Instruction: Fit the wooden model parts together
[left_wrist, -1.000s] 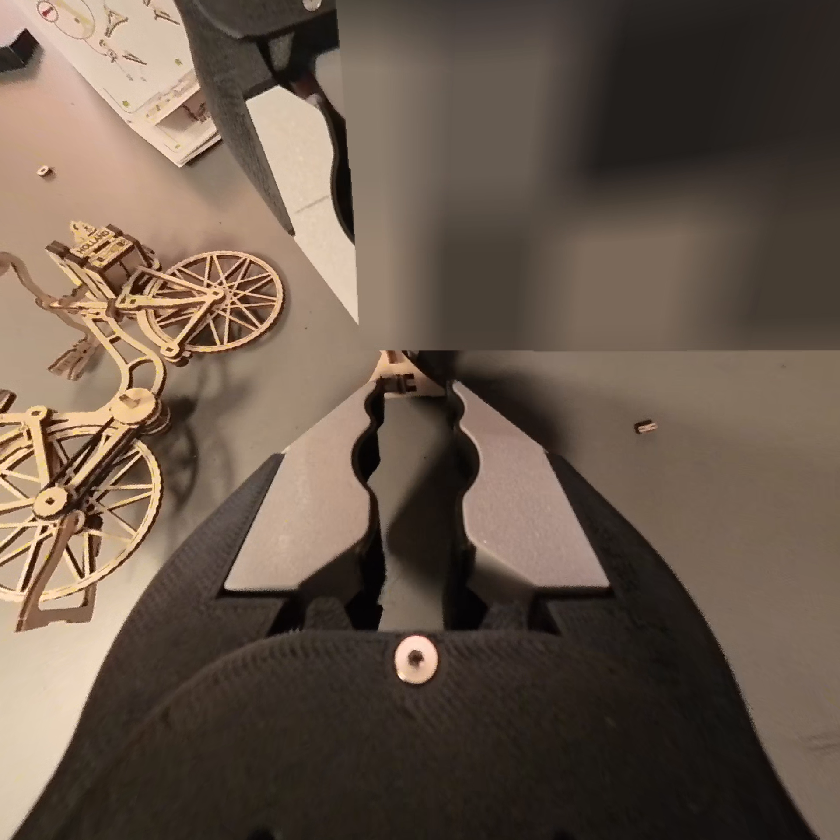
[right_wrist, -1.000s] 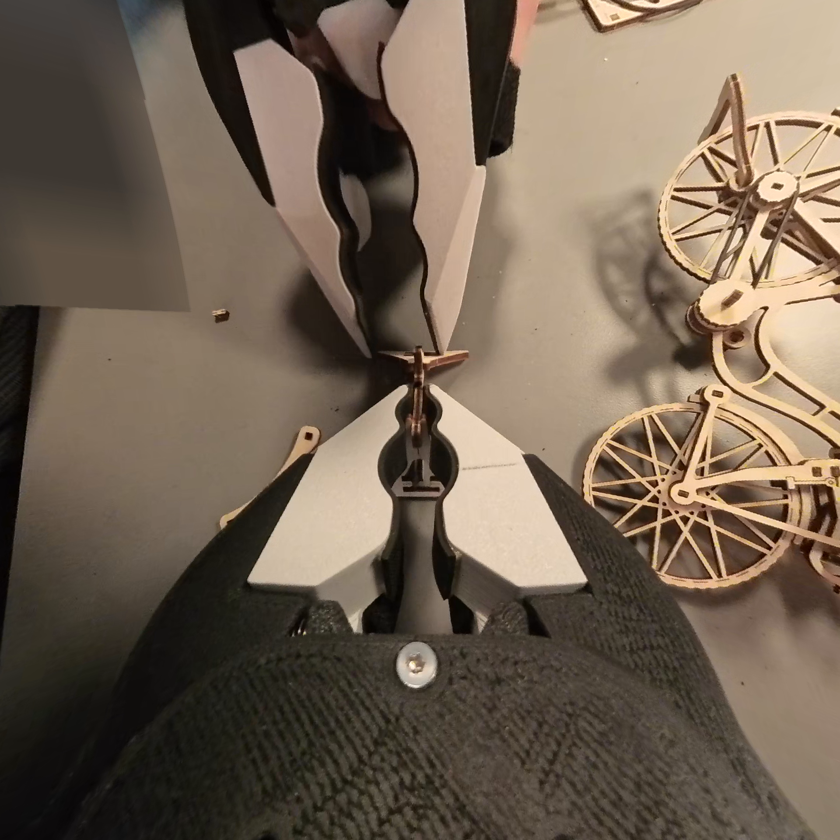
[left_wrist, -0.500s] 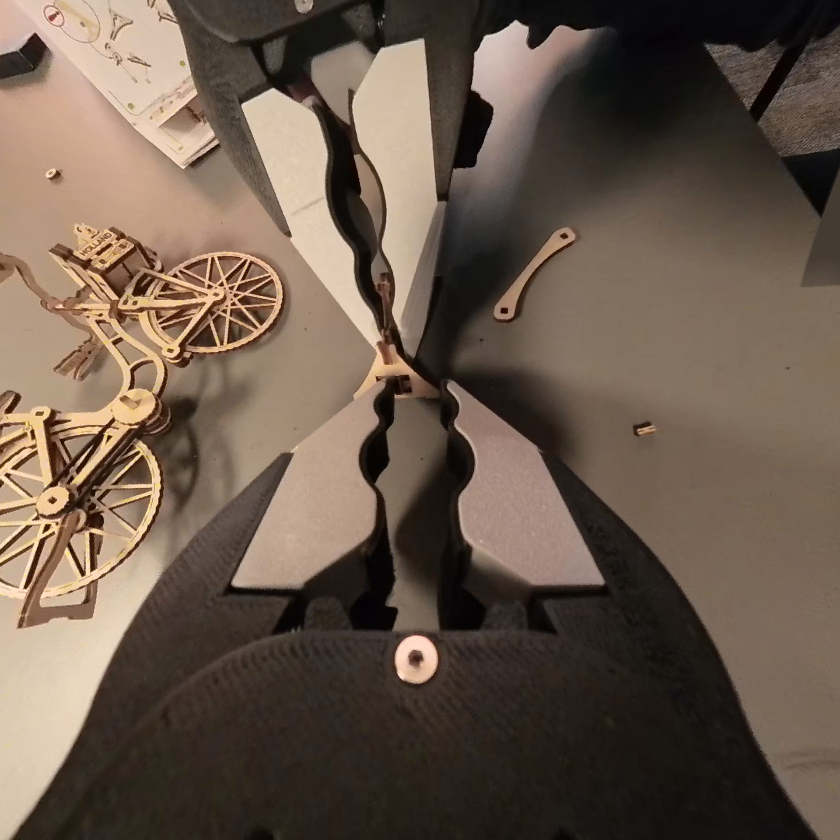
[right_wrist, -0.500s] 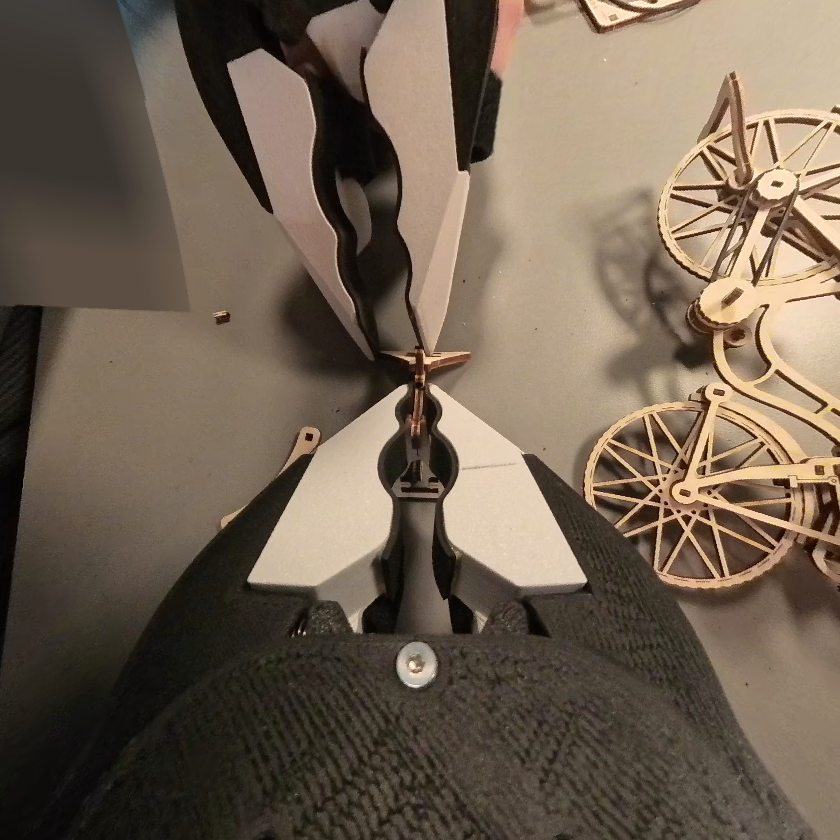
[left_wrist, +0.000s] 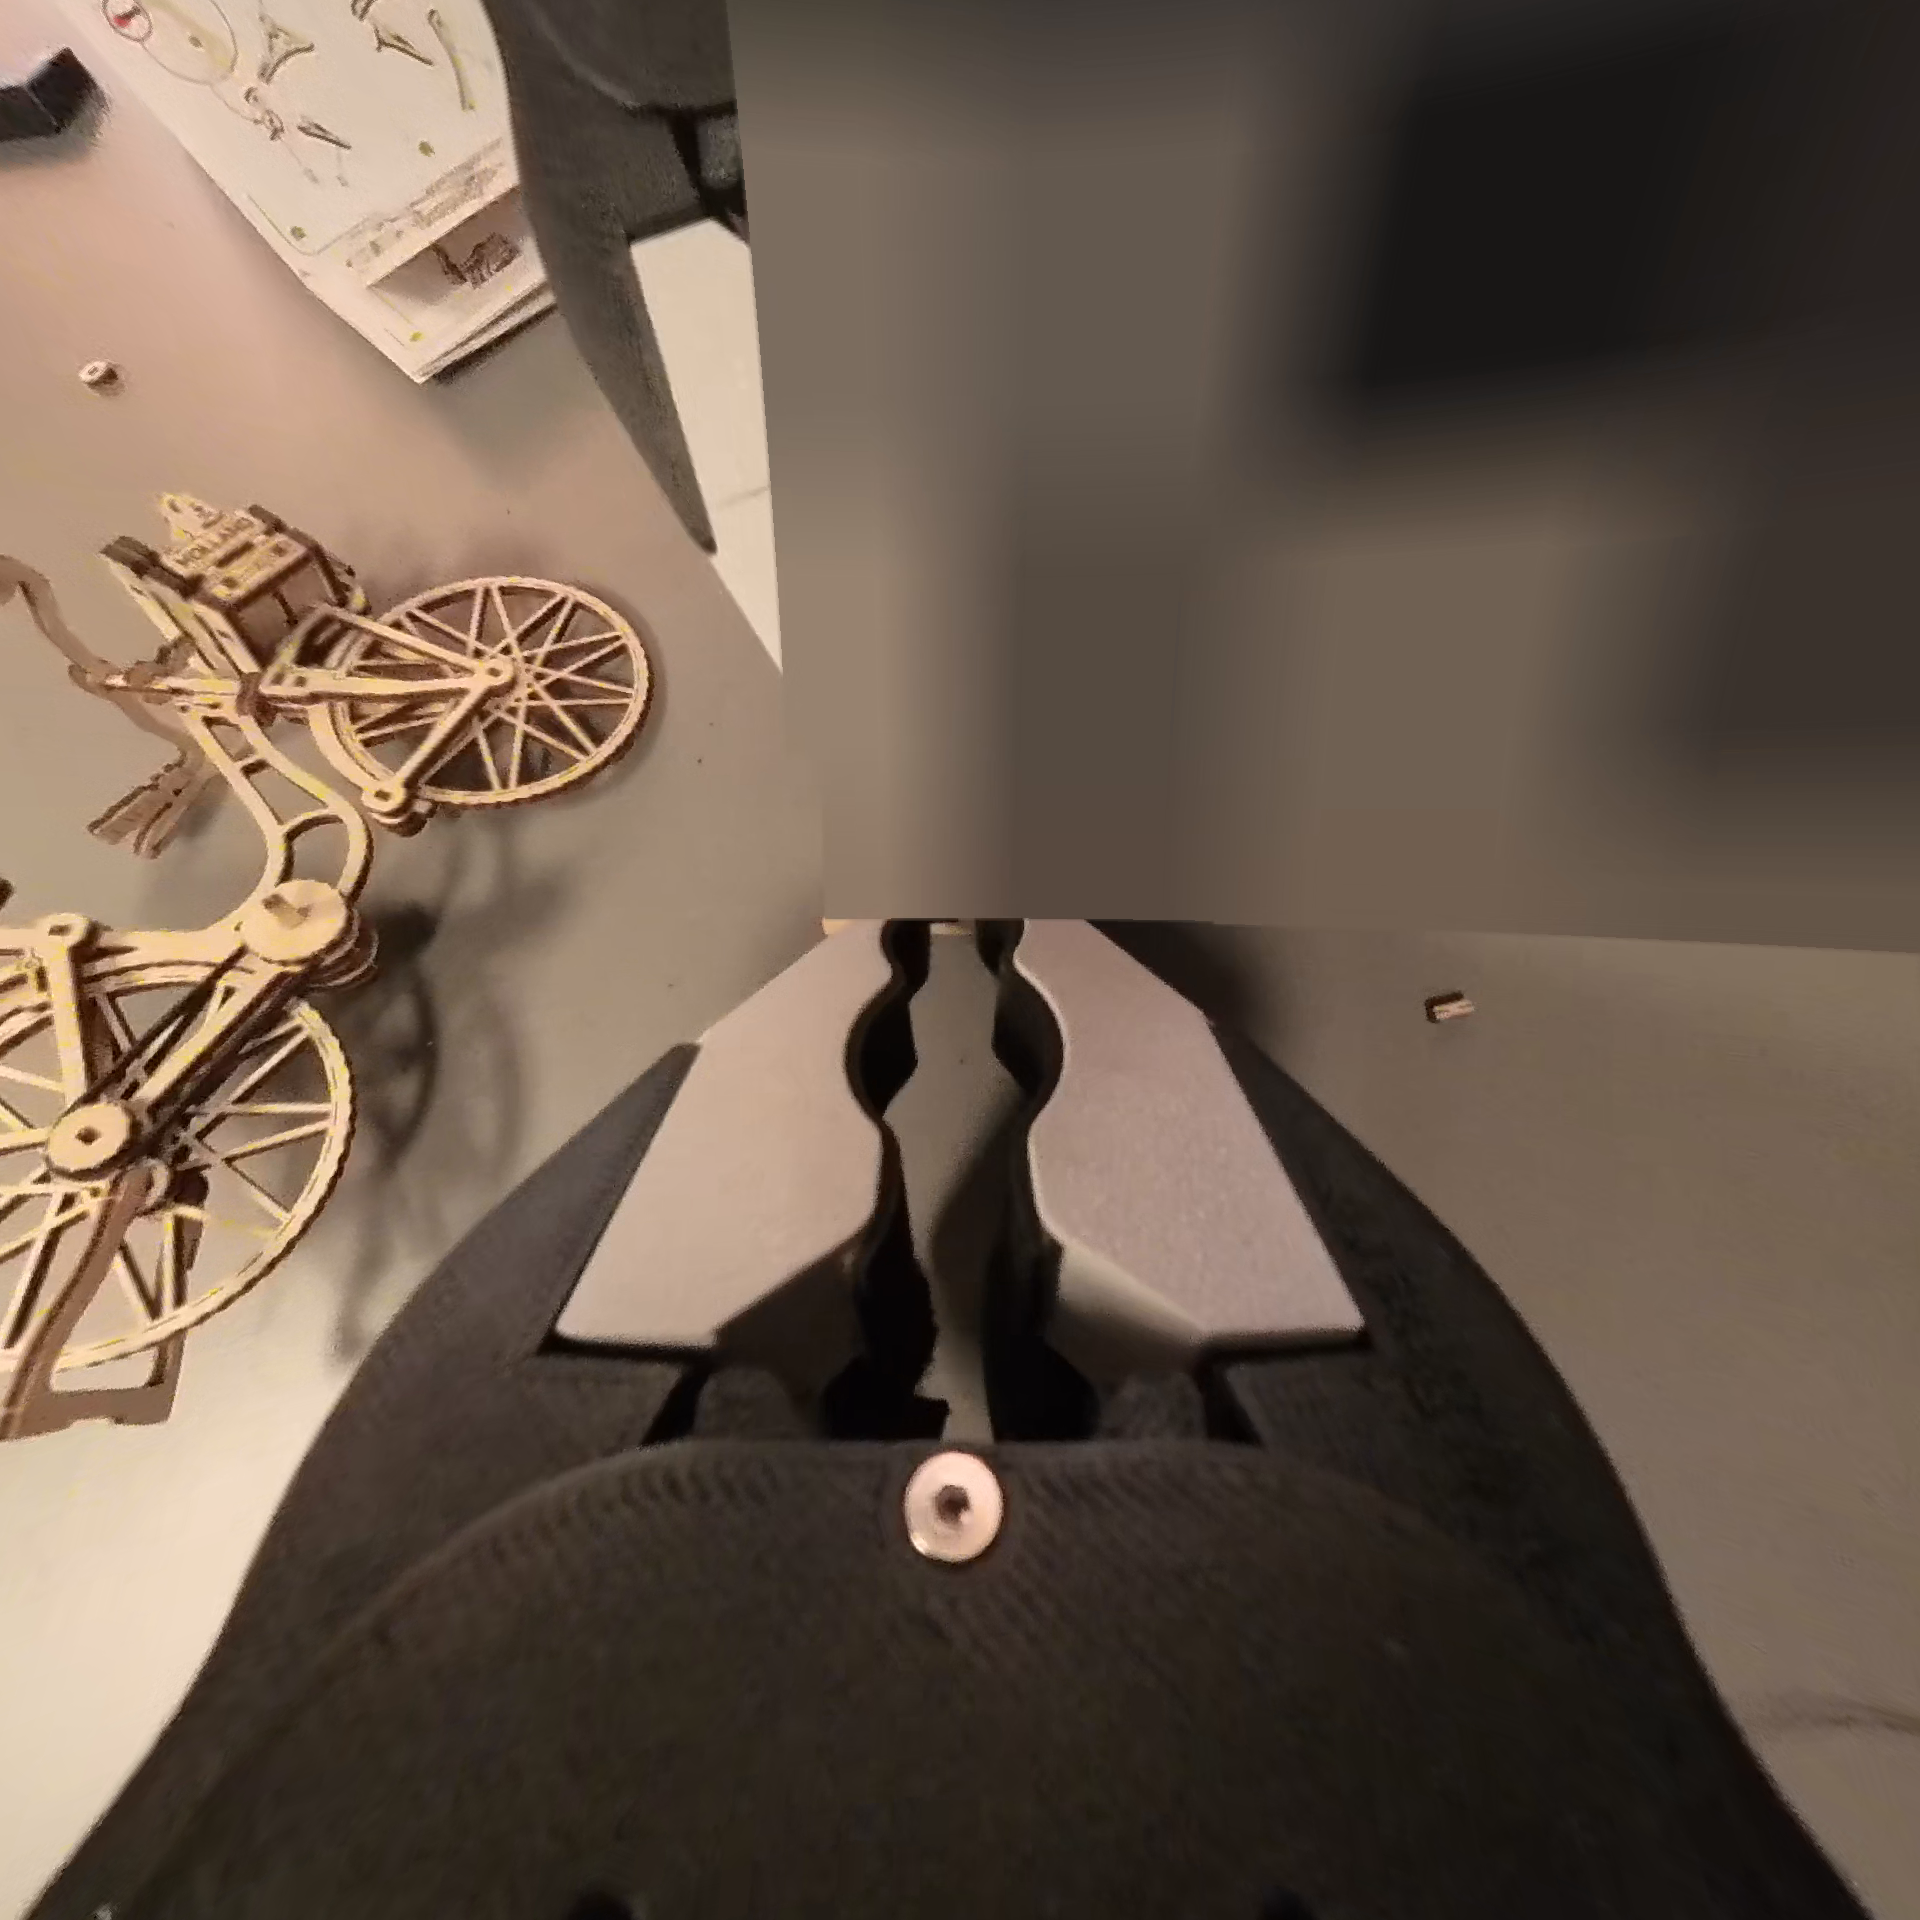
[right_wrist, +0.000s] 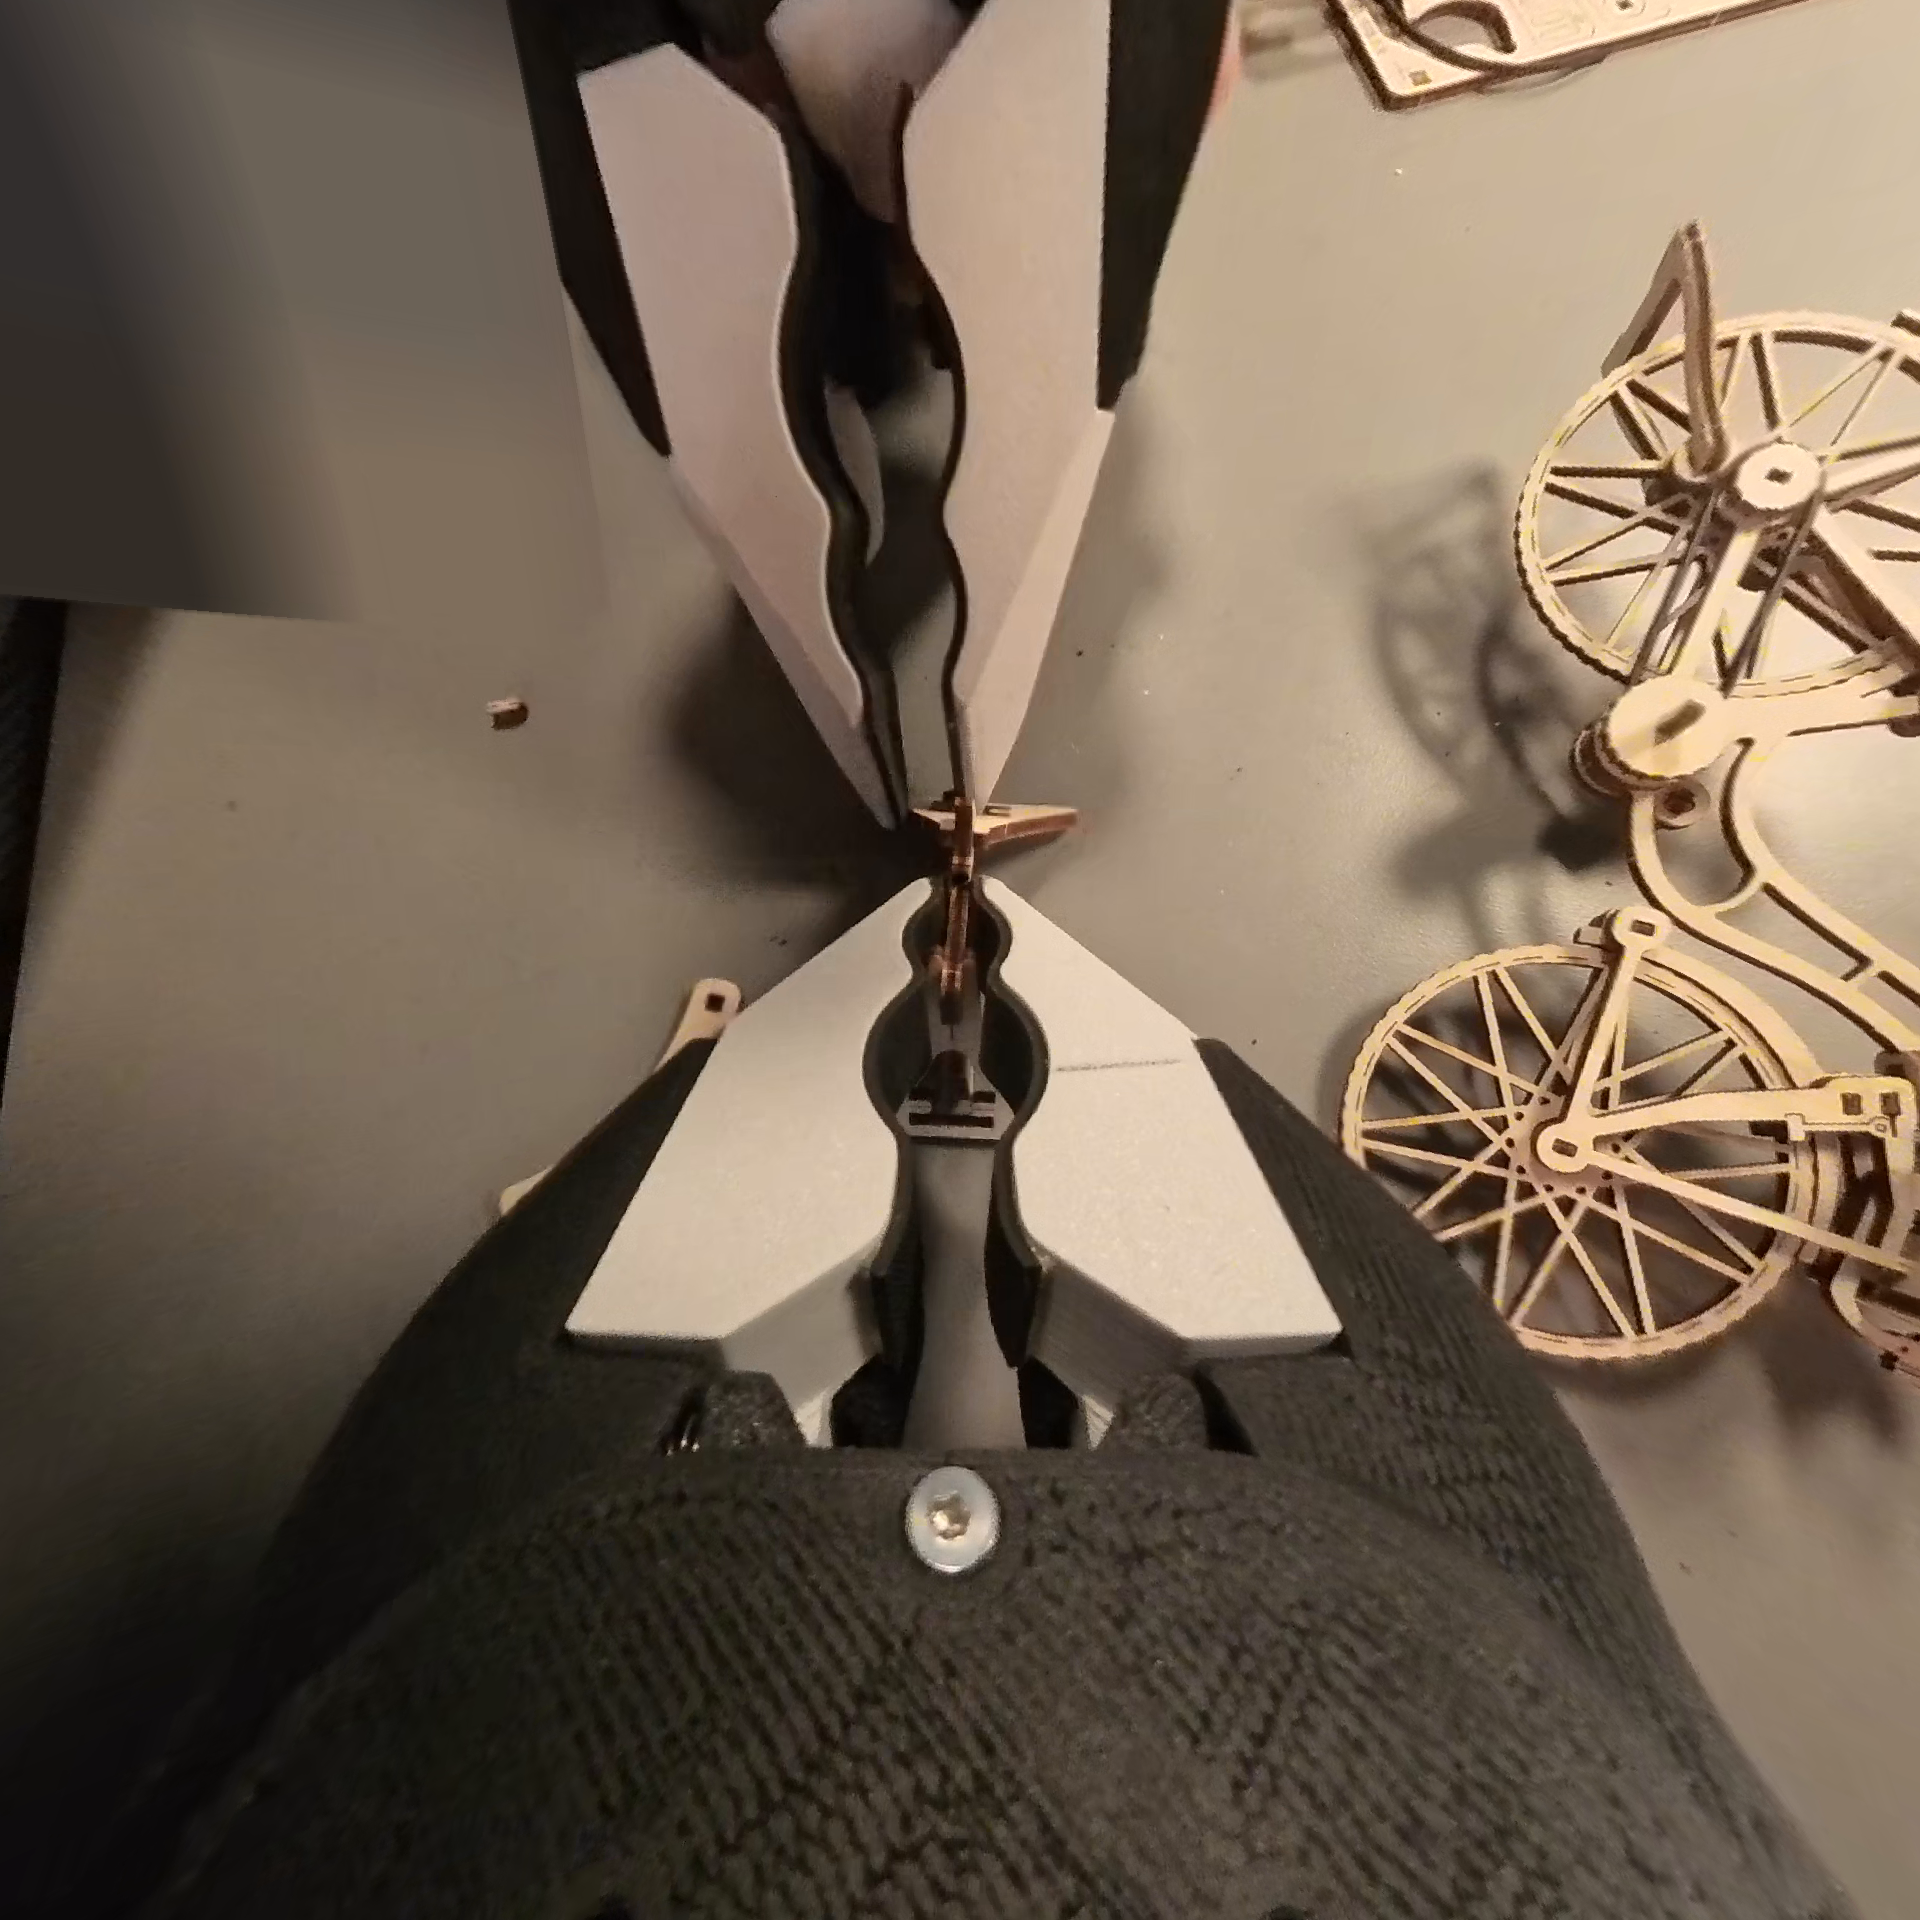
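While the right gripper (right_wrist: 954, 894) pinches a slim wooden part (right_wrist: 954, 940) edgewise between its nearly closed fingers, the left gripper (right_wrist: 930, 805) meets it tip to tip above the grey table (right_wrist: 312, 883), its tips narrowed onto a small flat wooden piece (right_wrist: 1013, 821) that crosses the end of the slim part. In the left wrist view a blurred patch hides the fingertips. The wooden bicycle model (right_wrist: 1662, 1039) lies flat, well apart to the right, and an instruction sheet (left_wrist: 343, 156) lies farther off.
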